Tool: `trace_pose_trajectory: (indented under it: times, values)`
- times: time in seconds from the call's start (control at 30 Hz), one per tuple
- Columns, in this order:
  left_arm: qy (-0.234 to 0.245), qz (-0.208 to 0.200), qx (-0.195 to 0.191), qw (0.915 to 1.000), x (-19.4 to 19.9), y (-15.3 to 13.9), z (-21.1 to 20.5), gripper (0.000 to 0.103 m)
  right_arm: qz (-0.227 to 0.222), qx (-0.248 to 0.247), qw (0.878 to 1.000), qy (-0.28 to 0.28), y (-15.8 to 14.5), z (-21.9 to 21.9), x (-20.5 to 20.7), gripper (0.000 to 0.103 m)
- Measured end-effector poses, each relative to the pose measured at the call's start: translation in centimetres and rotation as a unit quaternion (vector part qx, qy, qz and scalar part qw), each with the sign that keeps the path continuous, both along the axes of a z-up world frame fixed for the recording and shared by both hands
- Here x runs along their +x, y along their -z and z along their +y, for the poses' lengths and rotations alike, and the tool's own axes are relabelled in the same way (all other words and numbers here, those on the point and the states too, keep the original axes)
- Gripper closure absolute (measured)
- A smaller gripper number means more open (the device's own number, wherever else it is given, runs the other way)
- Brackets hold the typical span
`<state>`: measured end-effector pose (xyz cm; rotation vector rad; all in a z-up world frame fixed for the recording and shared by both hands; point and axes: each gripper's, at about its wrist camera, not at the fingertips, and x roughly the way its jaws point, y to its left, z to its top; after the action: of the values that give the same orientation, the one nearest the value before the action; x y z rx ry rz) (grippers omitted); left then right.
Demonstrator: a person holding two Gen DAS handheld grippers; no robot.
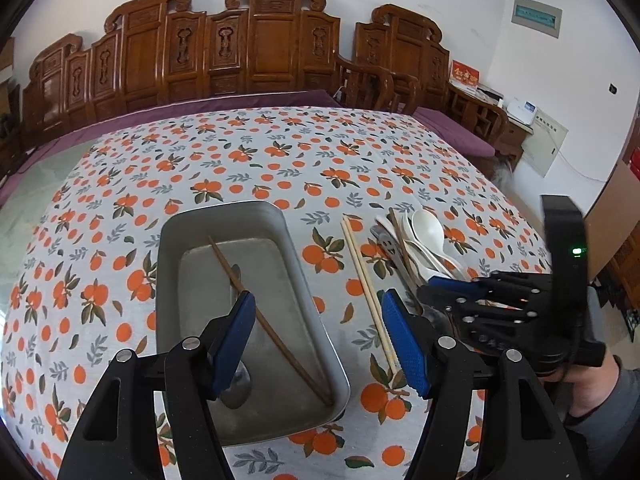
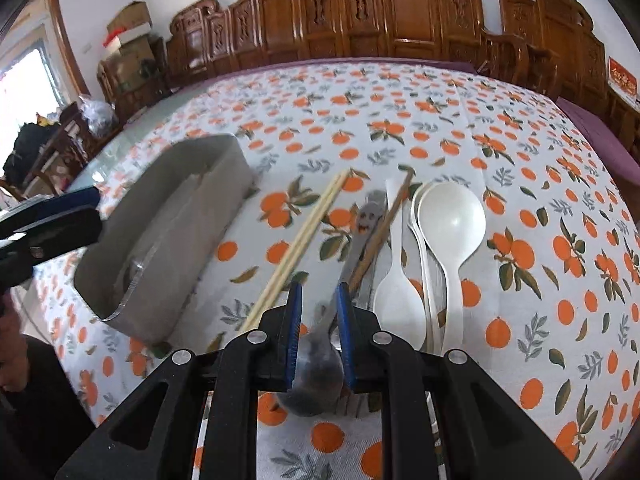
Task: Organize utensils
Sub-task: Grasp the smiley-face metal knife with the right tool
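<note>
Tilting downward, right tongs (image 2: pixel 318 320) clamped on metal spoon (image 2: pixel 320 360); left tongs (image 1: pixel 320 340) apart over tray (image 1: pixel 176 240).

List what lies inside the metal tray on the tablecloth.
Inside the metal tray: one dark wooden chopstick lying diagonally, plus a metal spoon, partly covered by the left gripper's fingers.

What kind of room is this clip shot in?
Most likely a home living or dining room: a table under an orange-print tablecloth, a carved wooden bench with a purple cushion behind it, and cardboard boxes stacked in the corner.
</note>
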<state>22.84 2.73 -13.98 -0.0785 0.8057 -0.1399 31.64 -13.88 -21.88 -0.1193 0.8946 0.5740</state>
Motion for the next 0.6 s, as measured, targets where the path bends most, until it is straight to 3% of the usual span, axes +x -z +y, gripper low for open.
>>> trace_pose_trajectory:
  times: [0.33,0.6]
  values:
    - [0.002,0.0,0.002,1.0,0.0,0.1,-0.2,0.041,0.008,-0.032,0.999,-0.017,1.0,1.7,-0.9,0.084]
    - [0.003,-0.001,0.003,1.0,-0.1,0.1,-0.3,0.041,0.019,-0.03,0.999,-0.019,1.4,1.8,-0.7,0.084]
